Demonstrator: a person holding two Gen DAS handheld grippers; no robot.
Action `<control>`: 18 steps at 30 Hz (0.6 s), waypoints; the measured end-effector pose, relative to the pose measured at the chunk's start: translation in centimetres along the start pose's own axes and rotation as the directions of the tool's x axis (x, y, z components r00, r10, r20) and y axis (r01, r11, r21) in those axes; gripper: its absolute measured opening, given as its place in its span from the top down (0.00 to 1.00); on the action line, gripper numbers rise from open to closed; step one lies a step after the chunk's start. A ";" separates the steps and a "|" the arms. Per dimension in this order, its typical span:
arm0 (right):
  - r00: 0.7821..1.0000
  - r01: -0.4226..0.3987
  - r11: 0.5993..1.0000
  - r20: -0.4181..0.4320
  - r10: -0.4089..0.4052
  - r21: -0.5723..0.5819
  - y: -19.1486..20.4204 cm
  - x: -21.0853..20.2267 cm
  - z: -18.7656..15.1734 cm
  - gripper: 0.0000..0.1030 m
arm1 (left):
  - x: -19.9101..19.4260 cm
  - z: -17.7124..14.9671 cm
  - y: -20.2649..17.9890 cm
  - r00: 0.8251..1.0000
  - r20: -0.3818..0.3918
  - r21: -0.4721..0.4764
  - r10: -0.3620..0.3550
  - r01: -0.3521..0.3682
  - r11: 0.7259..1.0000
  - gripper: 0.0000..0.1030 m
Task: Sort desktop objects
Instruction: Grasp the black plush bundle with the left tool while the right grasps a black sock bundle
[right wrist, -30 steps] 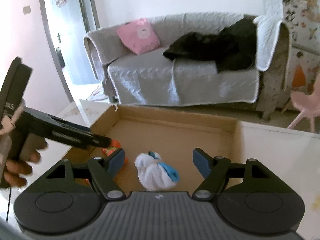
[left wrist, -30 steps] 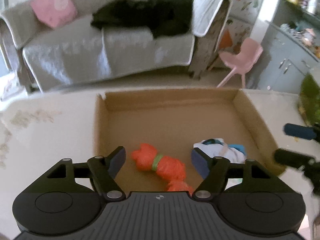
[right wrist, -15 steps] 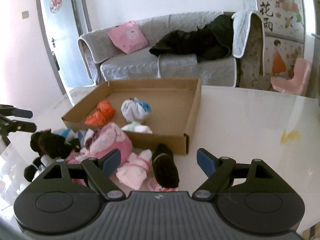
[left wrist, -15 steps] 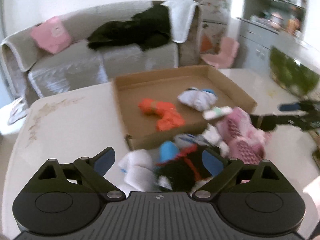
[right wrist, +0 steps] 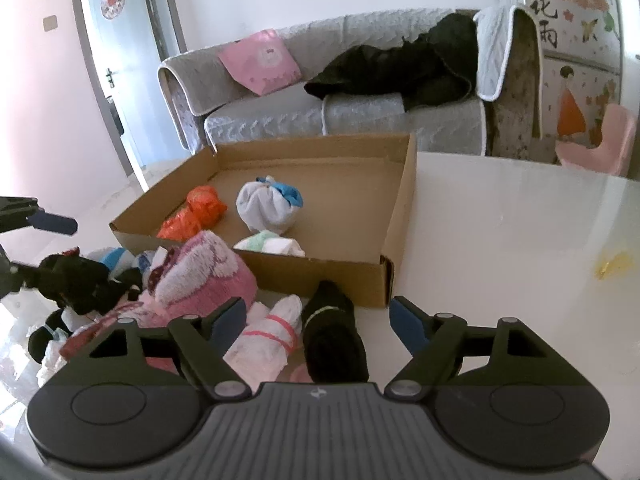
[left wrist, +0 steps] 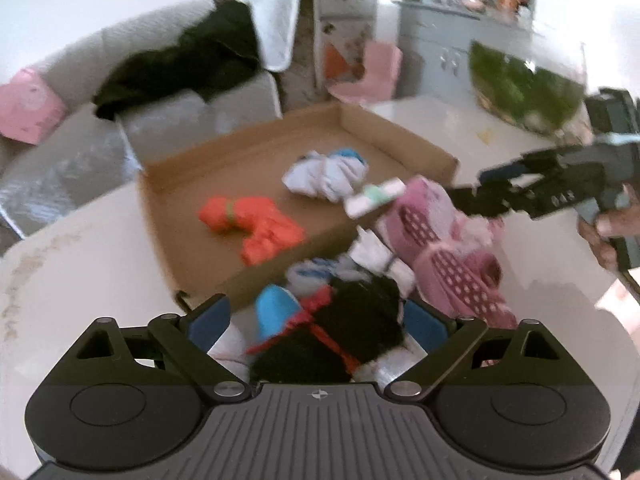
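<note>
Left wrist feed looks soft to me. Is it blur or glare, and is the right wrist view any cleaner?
Left wrist view: motion blur smears the cardboard box, orange bundle and sofa, bright window washing out the top. Right wrist view: sharp, the box and black sock crisp, only fisheye bending at the edges and mild glare on the white table.

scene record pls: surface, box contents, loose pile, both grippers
surface: white table
box: open cardboard tray on table
in box: orange bundle; white-blue bundle; pale green-white bundle
loose pile, table in front of box: pink fuzzy item; black-red bundle; white-pink bundle; black bundle
left gripper: jaws closing, black-red bundle between them, no pad contact seen
right gripper: jaws closing, white-pink and black bundles between them, not gripped
</note>
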State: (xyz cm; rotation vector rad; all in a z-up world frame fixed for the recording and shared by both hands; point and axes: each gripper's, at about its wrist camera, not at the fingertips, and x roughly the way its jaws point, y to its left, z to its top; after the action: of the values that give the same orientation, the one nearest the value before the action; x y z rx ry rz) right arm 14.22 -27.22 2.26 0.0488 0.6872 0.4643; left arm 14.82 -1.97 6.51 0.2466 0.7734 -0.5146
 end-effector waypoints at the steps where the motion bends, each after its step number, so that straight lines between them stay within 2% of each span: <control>1: 1.000 -0.001 1.000 -0.003 0.001 -0.001 -0.1 0.0 -0.1 0.30 | 0.2 -0.2 -0.2 1.000 -0.005 0.007 -0.020 0.020 1.000 0.10; 5: 1.000 -0.013 1.000 -0.019 0.013 0.008 -0.3 0.6 -0.5 0.36 | 0.7 -1.0 -0.9 0.998 -0.022 0.015 -0.063 0.064 0.998 0.17; 12: 0.999 -0.032 0.998 -0.026 0.034 0.050 -0.7 1.0 -0.4 0.39 | 0.4 -1.5 -0.9 0.998 -0.015 -0.017 -0.057 0.057 0.998 0.32; 18: 0.998 -0.048 0.994 -0.030 0.051 0.098 -0.8 1.4 -0.4 0.50 | 0.0 -1.7 -1.0 0.999 -0.015 -0.031 -0.036 0.035 0.999 0.41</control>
State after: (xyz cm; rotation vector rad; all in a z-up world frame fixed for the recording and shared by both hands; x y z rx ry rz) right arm 15.20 -27.44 0.93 0.1508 0.7421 0.4794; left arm 13.31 -2.12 5.31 0.2093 0.8015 -0.5347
